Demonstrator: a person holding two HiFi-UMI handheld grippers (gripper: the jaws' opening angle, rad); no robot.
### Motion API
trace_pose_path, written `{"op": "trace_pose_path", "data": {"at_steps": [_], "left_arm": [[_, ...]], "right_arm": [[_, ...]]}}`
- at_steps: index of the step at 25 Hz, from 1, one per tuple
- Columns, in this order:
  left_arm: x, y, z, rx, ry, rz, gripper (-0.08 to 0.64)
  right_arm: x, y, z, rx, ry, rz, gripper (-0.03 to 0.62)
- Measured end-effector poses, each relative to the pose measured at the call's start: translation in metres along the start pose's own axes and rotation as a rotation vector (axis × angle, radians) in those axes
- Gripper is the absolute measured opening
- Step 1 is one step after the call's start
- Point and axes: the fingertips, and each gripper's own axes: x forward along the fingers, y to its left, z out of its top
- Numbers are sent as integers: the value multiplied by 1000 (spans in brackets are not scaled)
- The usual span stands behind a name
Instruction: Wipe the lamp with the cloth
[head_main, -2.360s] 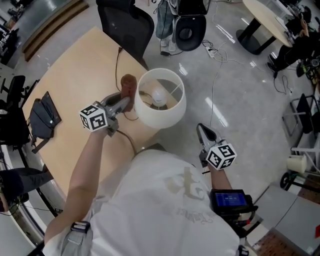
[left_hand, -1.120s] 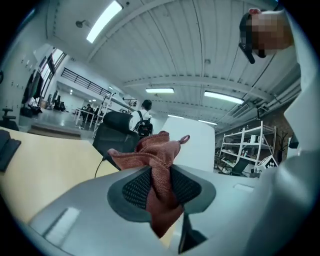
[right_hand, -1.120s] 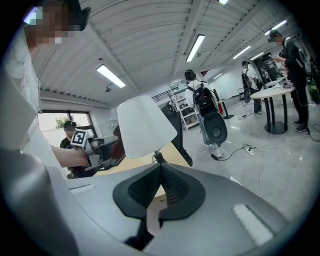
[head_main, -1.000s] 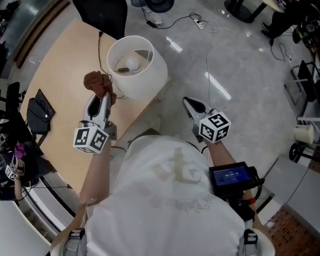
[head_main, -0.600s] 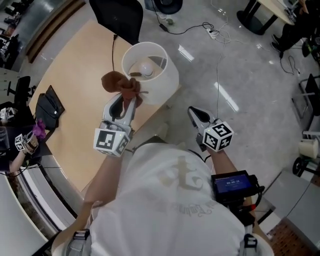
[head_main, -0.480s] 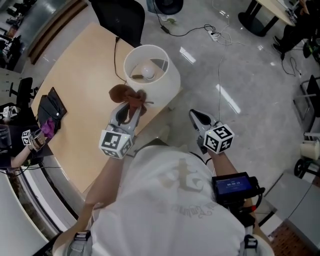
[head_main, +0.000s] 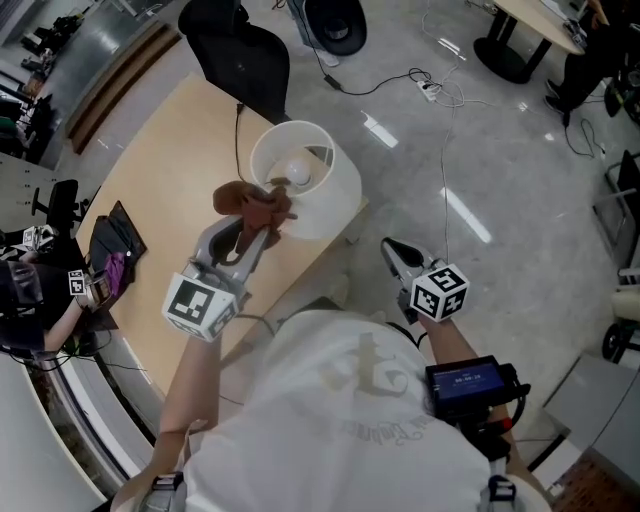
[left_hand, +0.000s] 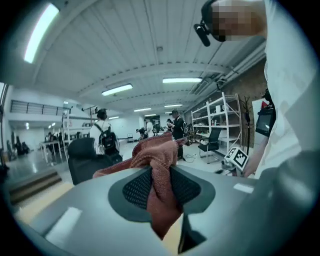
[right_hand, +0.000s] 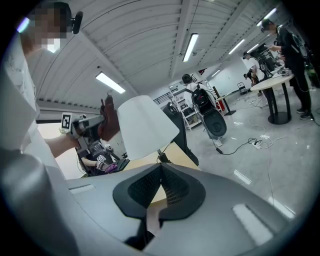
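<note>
Left tongs (head_main: 258, 226) are clamping the cloth (head_main: 248, 199). The reddish-brown fabric is being squeezed between the two mesh pads, bunching out ahead of them and trailing a fold below. They are holding it up against the left side of the lamp (head_main: 335, 195), at the upper rim of its white shade. From the right gripper view the cloth is sitting just at the shade's edge, though whether it is pressing on it I cannot tell.

The lamp is standing upright at the near corner of the pale wooden counter (head_main: 150, 165), with its bulb (head_main: 300, 172) showing through the open top of the shade. A dark cord (head_main: 238, 125) is running from it across the counter toward a black office chair (head_main: 240, 55) beyond the far edge.

Right tongs (head_main: 392, 248) are hanging over the grey floor (head_main: 480, 150) to the right of the counter, well apart from the lamp. Their pads are clenched together with nothing between them.

A dark bag (head_main: 115, 245) is lying near the counter's left edge, and cables (head_main: 425, 85) are trailing over the floor farther off.
</note>
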Motion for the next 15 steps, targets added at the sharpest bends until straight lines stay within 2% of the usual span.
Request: {"op": "trace_pose_path", "data": {"at_steps": [3,5,7,9,11,13,15], "left_arm": [[18,14,60,191,29,-11,109],[41,18,70,281,137,-74,107],[67,18,56,316,320,-161,107],[91,16,33,321,512,-248,109],[112,17,16,316,666,-308,109],[129,23,8,337,754,-309,109],[138,21,3,369,792,-314,109]], "right_arm": [[-1,0,-1,15,-9,-2,14],[0,1,-1,21,-20,-1,14],[-2,0,-1,26,-34,-3,14],[-8,-4,-1,35,-50,-13,14],[-12,-7,-1,45,-63,-23,14],[-15,-9,-1,51,-73,-32,14],[-20,-10,-3,57,-81,-41,14]]}}
